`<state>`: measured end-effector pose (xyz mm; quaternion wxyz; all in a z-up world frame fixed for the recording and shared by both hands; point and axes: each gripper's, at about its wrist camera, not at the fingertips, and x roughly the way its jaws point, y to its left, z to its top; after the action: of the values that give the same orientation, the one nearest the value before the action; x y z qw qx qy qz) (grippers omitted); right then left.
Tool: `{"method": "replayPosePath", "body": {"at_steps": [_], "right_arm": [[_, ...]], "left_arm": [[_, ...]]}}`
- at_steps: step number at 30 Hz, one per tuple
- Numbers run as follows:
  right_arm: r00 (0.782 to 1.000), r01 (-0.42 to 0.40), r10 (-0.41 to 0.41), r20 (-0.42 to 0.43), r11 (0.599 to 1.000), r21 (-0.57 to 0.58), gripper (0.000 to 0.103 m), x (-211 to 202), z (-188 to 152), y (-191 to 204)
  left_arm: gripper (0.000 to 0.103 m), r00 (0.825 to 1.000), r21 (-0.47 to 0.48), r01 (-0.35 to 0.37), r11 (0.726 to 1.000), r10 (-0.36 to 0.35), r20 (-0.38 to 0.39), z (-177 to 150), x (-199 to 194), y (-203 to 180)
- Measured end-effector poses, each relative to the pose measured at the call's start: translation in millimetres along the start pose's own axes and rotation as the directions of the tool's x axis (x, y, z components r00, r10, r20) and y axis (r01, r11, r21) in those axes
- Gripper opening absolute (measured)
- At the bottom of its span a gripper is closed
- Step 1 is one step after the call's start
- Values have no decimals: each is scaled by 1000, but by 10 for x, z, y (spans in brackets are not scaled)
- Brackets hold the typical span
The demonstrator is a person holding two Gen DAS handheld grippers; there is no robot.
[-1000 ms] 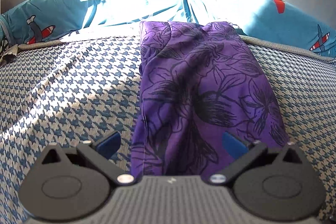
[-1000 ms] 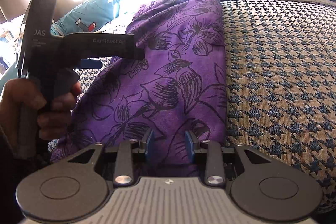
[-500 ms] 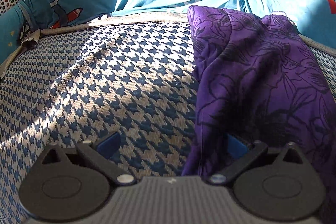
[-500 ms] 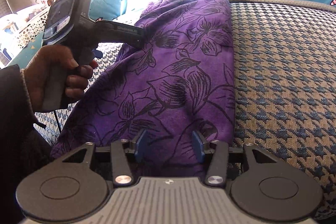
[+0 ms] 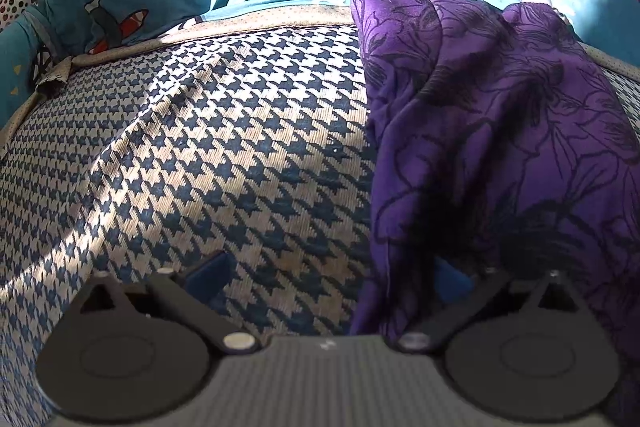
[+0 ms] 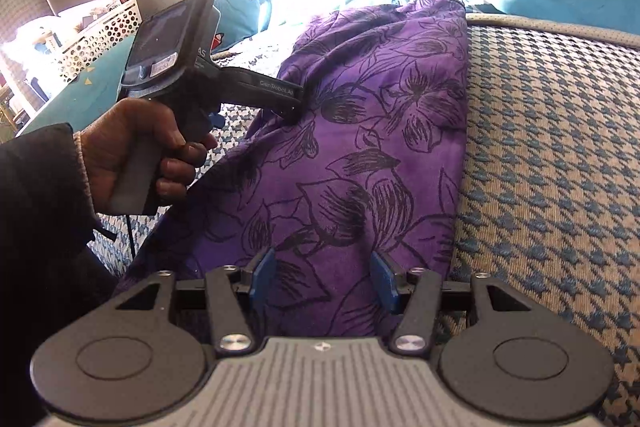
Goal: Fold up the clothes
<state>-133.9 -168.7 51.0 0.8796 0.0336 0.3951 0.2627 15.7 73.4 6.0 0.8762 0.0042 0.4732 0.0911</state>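
Blue-and-cream houndstooth woven cover (image 5: 208,147) spread wide, bordered at the far edge by teal bedding printed with aeroplanes (image 5: 132,3). Across the cover, a long purple garment with black flower outlines (image 6: 380,147), lying lengthwise and rumpled along its left side. At the near end, right gripper (image 6: 323,277) spread partway open over the garment, blue pads either side of the cloth, gripping nothing. Further up the left edge, left gripper (image 5: 328,277) gaping wide, its right pad tucked under a purple fold, its black handle held in a hand (image 6: 136,151) with a dark sleeve (image 6: 36,227). Far left, a white perforated basket (image 6: 100,35).
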Motion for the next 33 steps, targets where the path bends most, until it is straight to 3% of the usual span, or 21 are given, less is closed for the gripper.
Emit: {"method": "replayPosePath", "body": {"at_steps": [4, 13, 33], "right_arm": [[1000, -16, 16, 24, 1000, -23, 53, 34, 255, -157], [999, -40, 37, 39, 996, 75, 53, 239, 626, -527], [995, -57, 32, 91, 957, 286, 54, 549, 997, -1117]], "left_arm": [[103, 1000, -8, -6, 1000, 6, -11, 7, 4, -2], [103, 1000, -30, 4, 1000, -4, -25, 13, 26, 17], [103, 1000, -29, 7, 1000, -8, -25, 8, 29, 10]]}}
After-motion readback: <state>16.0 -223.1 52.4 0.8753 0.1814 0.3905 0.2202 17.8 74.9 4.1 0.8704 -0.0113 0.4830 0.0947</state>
